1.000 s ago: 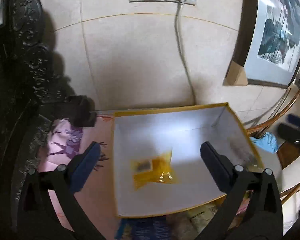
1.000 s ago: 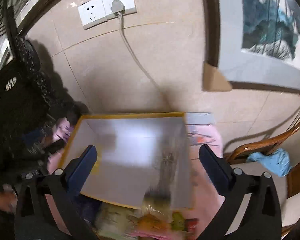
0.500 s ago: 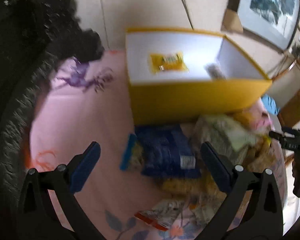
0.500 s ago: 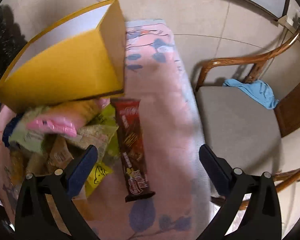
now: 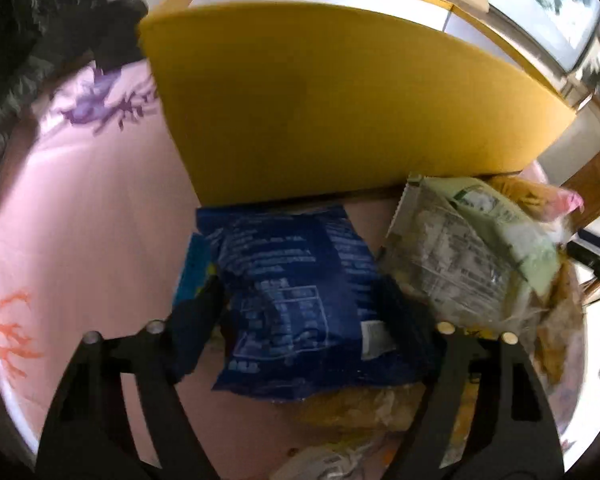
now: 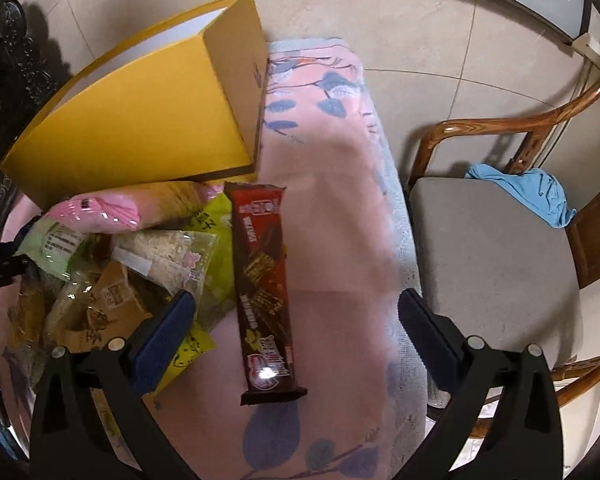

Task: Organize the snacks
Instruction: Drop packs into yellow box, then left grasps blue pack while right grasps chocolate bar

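Observation:
A yellow box (image 5: 340, 96) with a white inside stands on the pink cloth; it also shows in the right wrist view (image 6: 140, 120). My left gripper (image 5: 304, 316) is open, low over a blue snack bag (image 5: 300, 304), one finger on each side of it. A pale green bag (image 5: 472, 248) lies to its right. My right gripper (image 6: 296, 332) is open above a long brown wafer pack (image 6: 262, 288). A pile of snack bags (image 6: 120, 264) lies left of it, with a pink pack (image 6: 100, 210) on top.
A wooden chair (image 6: 496, 248) with a grey seat and a blue cloth (image 6: 528, 192) stands right of the table. The pink floral tablecloth (image 6: 332, 200) ends at the right table edge. Dark carved furniture (image 5: 28, 32) is at the far left.
Both grippers have dropped from above the box toward the snacks in front of it. The left one has closed in on the blue bag; the right one has come nearer the brown pack.

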Demonstrator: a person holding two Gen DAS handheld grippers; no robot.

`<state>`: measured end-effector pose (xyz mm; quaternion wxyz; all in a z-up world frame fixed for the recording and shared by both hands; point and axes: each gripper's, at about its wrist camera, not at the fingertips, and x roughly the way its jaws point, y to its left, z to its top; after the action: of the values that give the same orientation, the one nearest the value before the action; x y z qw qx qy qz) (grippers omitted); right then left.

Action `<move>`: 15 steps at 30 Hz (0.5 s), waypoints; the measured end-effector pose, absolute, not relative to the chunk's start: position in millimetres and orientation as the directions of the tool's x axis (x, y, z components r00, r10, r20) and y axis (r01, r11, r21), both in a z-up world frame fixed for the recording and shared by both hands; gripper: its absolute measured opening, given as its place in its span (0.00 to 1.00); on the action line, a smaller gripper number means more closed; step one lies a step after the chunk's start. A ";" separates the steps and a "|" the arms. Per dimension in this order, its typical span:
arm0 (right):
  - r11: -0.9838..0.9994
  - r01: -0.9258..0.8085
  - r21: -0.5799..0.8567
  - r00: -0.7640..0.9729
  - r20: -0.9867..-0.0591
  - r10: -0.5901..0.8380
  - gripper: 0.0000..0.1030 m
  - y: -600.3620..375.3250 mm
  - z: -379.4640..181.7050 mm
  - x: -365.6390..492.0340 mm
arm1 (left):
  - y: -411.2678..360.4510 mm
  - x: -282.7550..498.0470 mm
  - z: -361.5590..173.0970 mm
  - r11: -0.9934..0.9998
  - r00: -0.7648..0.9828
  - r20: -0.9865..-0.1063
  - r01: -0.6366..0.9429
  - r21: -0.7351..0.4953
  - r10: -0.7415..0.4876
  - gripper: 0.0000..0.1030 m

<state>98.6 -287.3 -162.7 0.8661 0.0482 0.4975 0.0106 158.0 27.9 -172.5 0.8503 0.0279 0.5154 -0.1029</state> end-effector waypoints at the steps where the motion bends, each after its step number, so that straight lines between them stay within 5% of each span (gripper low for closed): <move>1: 0.996 0.027 0.082 0.508 -0.859 0.057 0.99 -285.2 -163.6 99.0 | 26.1 157.8 -172.1 0.976 0.448 -0.883 0.211 -0.050 -0.142 0.65; 3: 0.996 0.045 0.076 0.521 -0.853 0.041 0.99 -283.5 -166.5 106.1 | 30.5 159.3 -171.7 0.979 0.434 -0.888 0.191 -0.077 -0.154 0.62; 4: 0.994 0.069 0.090 0.517 -0.855 0.041 0.81 -284.8 -168.9 110.0 | 33.2 159.4 -170.9 0.979 0.426 -0.890 0.184 -0.092 -0.164 0.59; 5: 0.984 0.088 0.157 0.520 -0.849 0.089 0.50 -287.9 -170.9 113.6 | 38.5 159.4 -169.5 0.980 0.417 -0.892 0.168 -0.110 -0.172 0.58; 7: 0.967 0.113 0.228 0.524 -0.841 0.137 0.28 -284.0 -167.0 116.4 | 45.8 156.8 -166.0 0.981 0.415 -0.892 0.149 -0.127 -0.179 0.54; 10: 0.988 0.105 0.117 0.492 -0.869 0.051 0.24 -265.1 -158.0 116.3 | 56.8 152.6 -166.4 0.982 0.415 -0.892 0.131 -0.134 -0.177 0.52; 15: 0.958 0.170 0.232 0.494 -0.861 0.121 0.24 -279.6 -139.6 90.9 | 69.9 138.9 -145.2 0.973 0.427 -0.875 0.131 -0.190 -0.228 0.50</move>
<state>90.9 -279.6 -139.6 0.8521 0.1445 0.5028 -0.0144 138.9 69.9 -145.2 0.8433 -0.0466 0.5247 -0.1065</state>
